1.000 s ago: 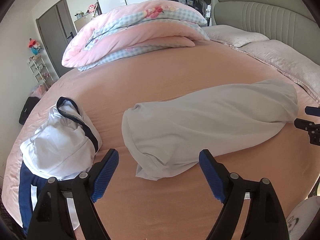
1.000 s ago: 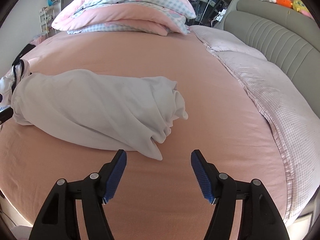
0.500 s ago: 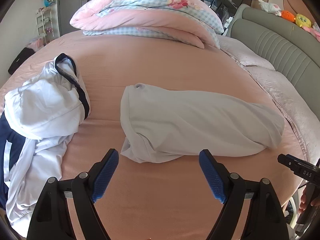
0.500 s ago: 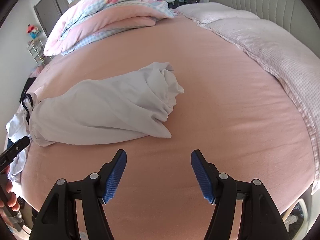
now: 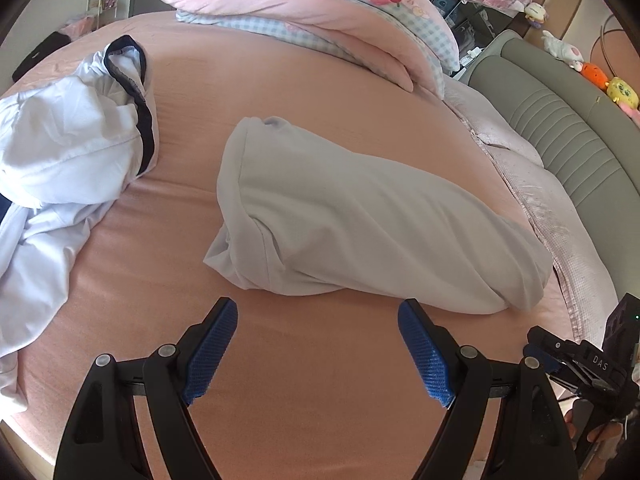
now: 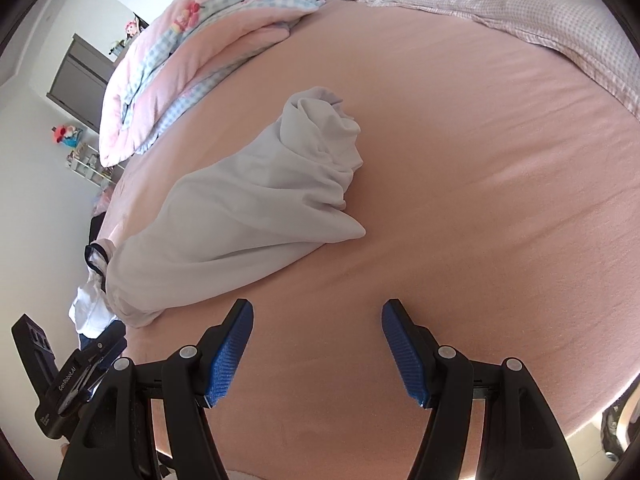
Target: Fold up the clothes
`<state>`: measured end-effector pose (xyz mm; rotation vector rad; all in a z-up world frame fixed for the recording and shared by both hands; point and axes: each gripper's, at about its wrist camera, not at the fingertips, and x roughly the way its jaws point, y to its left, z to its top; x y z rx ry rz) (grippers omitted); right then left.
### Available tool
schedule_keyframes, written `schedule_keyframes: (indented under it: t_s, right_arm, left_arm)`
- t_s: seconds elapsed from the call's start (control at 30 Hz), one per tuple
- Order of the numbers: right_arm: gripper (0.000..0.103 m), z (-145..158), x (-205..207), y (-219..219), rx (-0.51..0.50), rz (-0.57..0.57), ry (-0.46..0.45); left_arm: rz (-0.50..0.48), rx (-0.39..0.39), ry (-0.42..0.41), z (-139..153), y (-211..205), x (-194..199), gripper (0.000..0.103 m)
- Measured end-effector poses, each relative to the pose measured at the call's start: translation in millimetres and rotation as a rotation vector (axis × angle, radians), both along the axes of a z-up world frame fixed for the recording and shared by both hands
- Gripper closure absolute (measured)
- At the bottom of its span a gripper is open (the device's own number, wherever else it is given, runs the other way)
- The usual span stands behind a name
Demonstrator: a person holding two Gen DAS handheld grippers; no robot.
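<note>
Hovering: both grippers hang over the pink bed sheet (image 5: 320, 380) with nothing in them, the left gripper (image 5: 318, 344) and the right gripper (image 6: 316, 346) each with blue pads spread wide.
Garment: a pale grey garment (image 5: 360, 224) lies as a long, loosely bunched roll in the middle of the bed, just ahead of the left tongs and ahead-left of the right ones, touched by neither.
Change: over the last second both cameras have swung and drawn back toward the near edge of the bed; the roll itself has kept its shape and place.
Meaning: judged from this, the grey piece has been let go and the hands are resetting, though the roll looks more gathered than neatly folded.
Next piece: a white garment with dark blue trim (image 5: 68, 152) lies crumpled at the left edge of the bed, well apart from the grey roll, apparently not yet folded.
Backdrop: a folded pink quilt (image 5: 320, 12) is heaped at the far side.
Risk: loose cloth at the roll's right end (image 6: 320, 128) may spill open if nudged.
</note>
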<state>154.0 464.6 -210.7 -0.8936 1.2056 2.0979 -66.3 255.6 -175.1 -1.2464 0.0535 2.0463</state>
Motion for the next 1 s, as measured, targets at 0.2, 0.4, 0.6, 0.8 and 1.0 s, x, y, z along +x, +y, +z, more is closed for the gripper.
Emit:
schedule_keyframes:
  t_s: [0.2, 0.4, 0.6, 0.8, 1.0]
  right_arm:
    - [0.029, -10.1, -9.0, 9.8, -0.102, 0.008, 0.087]
    - [0.024, -17.1, -18.0, 22.6, -0.182, 0.003, 0.176]
    - [0.019, -21.8, -25.1, 29.9, -0.231, -0.009, 0.234]
    - [0.019, -26.2, -25.5, 36.7, -0.275, -0.043, 0.283]
    - [0.019, -33.1, -22.4, 47.4, -0.358, -0.139, 0.385]
  left_arm:
    - [-0.013, 0.007, -0.072, -14.5, 8.6, -1.2, 0.021]
    - [-0.014, 0.03, -0.112, -21.2, 16.0, -3.6, 0.021]
    - [-0.005, 0.074, -0.143, -23.8, 22.7, -10.8, 0.021]
    - [0.016, 0.118, -0.182, -26.3, 23.9, -16.7, 0.019]
    - [0.121, 0.296, -0.318, -34.7, 15.4, -35.1, 0.019]
